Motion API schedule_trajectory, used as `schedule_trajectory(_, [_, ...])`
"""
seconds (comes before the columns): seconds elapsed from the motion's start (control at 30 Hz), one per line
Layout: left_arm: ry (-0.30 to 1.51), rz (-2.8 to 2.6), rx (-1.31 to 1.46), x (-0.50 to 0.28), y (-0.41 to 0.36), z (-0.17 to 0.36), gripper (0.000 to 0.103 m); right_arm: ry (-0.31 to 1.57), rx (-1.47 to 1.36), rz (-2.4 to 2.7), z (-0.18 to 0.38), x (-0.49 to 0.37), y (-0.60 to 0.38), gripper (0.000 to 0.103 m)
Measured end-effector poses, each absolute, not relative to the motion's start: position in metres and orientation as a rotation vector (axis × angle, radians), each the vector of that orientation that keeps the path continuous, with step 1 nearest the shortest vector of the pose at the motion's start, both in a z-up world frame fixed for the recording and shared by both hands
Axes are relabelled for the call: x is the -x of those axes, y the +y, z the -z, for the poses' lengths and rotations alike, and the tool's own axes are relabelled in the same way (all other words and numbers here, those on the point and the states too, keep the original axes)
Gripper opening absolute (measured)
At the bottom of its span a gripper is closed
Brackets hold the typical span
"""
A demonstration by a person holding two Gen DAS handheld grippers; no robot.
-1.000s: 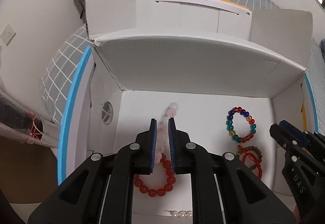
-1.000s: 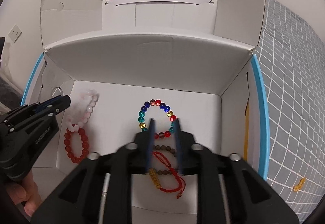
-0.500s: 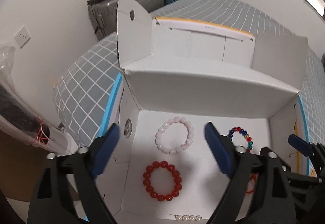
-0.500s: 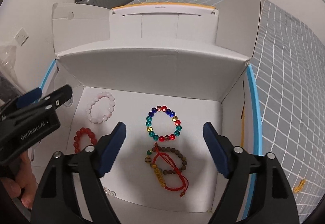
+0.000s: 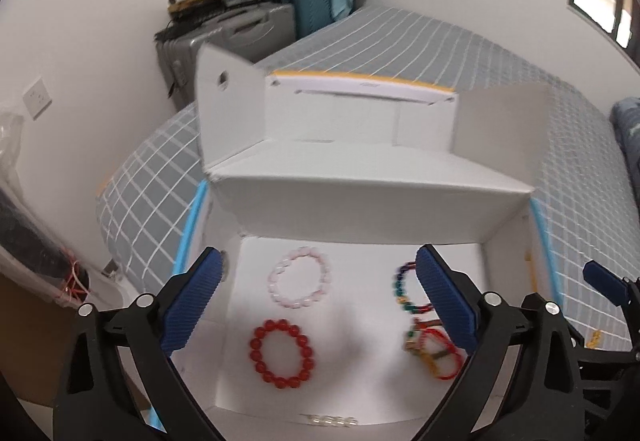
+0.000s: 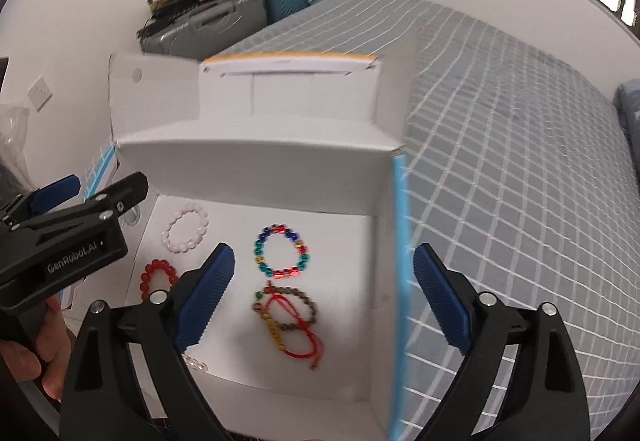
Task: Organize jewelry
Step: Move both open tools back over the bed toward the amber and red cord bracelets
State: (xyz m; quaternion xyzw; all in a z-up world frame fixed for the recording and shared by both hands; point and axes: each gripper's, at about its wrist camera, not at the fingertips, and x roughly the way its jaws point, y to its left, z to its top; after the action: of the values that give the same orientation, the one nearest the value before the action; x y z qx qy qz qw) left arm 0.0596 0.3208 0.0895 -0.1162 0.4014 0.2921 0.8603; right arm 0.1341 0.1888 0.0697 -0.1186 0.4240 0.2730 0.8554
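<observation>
Two grippers: I am holding both above the open box, pointing down into it.
Left gripper point(image 5: 318, 295): my jaws are standing wide apart, having just been opening; nothing is sitting between the pads.
Right gripper point(image 6: 324, 299): my jaws are also spread wide, having just been opening; they are gripping nothing.
Box point(image 5: 360, 209): white cardboard, flaps standing up, resting on a grey checked bed cover point(image 6: 520, 161).
Pink bracelet point(image 5: 300, 283): lying flat on the box floor, toward the back left.
Red bracelet point(image 5: 281, 353): lying just in front of the pink one, apart from it.
Multicolour bracelet point(image 6: 282, 252): lying right of the pink one; in the left view my right finger is partly hiding it.
Brown bead bracelet point(image 6: 296, 307): lying in front of the multicolour one, tangled with a red cord bracelet point(image 6: 298, 337).
Pearl beads point(image 5: 331, 420): a short row lying at the front edge of the floor.
Hand point(image 6: 28, 357): showing at the left gripper's handle.
</observation>
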Motion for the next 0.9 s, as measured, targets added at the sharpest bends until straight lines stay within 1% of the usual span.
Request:
schedule_trajectory(0.3, [0.839,-0.517,0.175,-0.077,0.249,-0.094,0.097,0.855,0.213,-0.456,-0.094,-0.14,0.099,0.089])
schedule_trajectory(0.47, [0.828,-0.445,0.142,-0.079,0.196,-0.097,0.097,0.867,0.174,-0.388,-0.098,-0.149,0.046,0.089])
schedule_trajectory(0.67, [0.845,-0.366,0.099,-0.084,0.138,-0.093,0.097,0.922,0.092,-0.31,-0.085,-0.161,-0.029,0.089])
schedule_trajectory(0.9, [0.903,-0.263,0.038,-0.092,0.066,-0.068,0.097,0.964,0.043,-0.228,-0.063,-0.163,-0.098,0.089])
